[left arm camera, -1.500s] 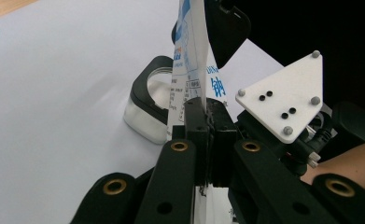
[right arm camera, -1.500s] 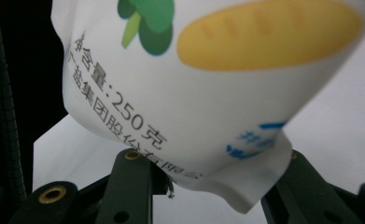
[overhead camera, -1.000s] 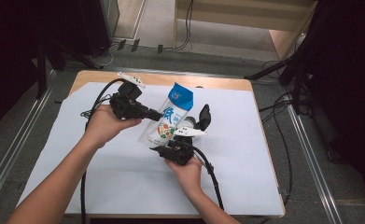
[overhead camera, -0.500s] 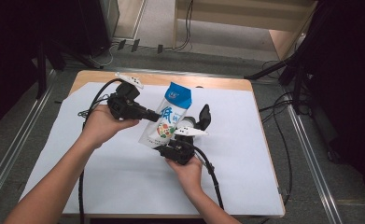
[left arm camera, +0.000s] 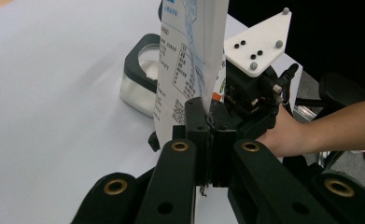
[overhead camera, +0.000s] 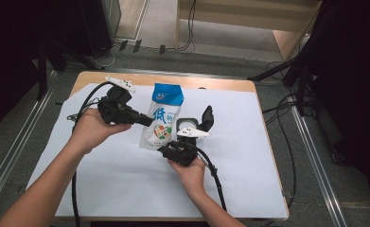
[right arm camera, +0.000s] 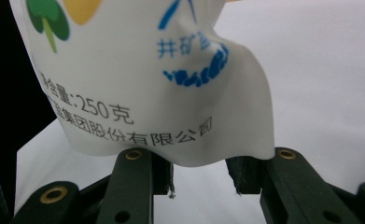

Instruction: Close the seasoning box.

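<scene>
Right gripper view reads "250克" on the pouch (right arm camera: 143,79), which both grippers clamp.

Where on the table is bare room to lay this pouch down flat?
Free white sheet lies right of the right gripper, and more along the near edge between the forearms. The middle is crowded: pouch, left gripper and the small black-rimmed container.

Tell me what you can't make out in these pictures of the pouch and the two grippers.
- Container contents: left gripper view, the pouch covers much of it.
- Right gripper hold on the pouch's bottom edge: right gripper view, the sagging pouch hides the contact.
- Pouch top: right gripper view, cut off by the upper edge.
- Small print on the pouch: high view, too small.
</scene>
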### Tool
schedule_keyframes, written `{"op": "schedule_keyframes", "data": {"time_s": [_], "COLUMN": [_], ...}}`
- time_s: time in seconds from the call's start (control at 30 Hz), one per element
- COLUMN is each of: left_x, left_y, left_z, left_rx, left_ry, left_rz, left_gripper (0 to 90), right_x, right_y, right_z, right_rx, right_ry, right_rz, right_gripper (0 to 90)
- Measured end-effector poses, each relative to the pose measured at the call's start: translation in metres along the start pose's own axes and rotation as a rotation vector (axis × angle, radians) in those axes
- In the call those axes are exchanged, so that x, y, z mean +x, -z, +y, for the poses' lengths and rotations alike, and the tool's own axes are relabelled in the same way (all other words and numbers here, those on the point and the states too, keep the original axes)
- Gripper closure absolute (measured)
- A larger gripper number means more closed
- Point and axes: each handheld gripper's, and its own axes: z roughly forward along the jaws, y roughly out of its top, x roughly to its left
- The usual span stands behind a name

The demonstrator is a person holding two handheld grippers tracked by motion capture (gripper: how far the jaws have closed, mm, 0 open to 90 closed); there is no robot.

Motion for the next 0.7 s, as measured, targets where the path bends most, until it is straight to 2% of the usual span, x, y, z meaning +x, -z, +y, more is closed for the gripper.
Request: {"op": "schedule_keyframes", "data": {"time_s": [0.23,0.47,0.7], "left_x": [0.004,0.002,0.004], "left_y": [0.009,0.015,0.022], "left_z": [-0.012,-0.015,-0.017], "left_rx": [0.003,-0.037,-0.066], "left_ry": [0.015,0.013,0.016], "left_rz": [0.015,0.001,0.013], "left_gripper": [90.0,90.0,90.0], "right_x": [0.001,0.005,0.005], "right_y": [-0.003,-0.005,-0.005], "right_z": [0.0,0.003,0.002], "right_rx": [0.006,0.012,0.078], "right_ry": [0.004,0.043,0.085], "right_rz": [0.008,0.025,0.017], "right_gripper": [66.7,65.7,65.1]}}
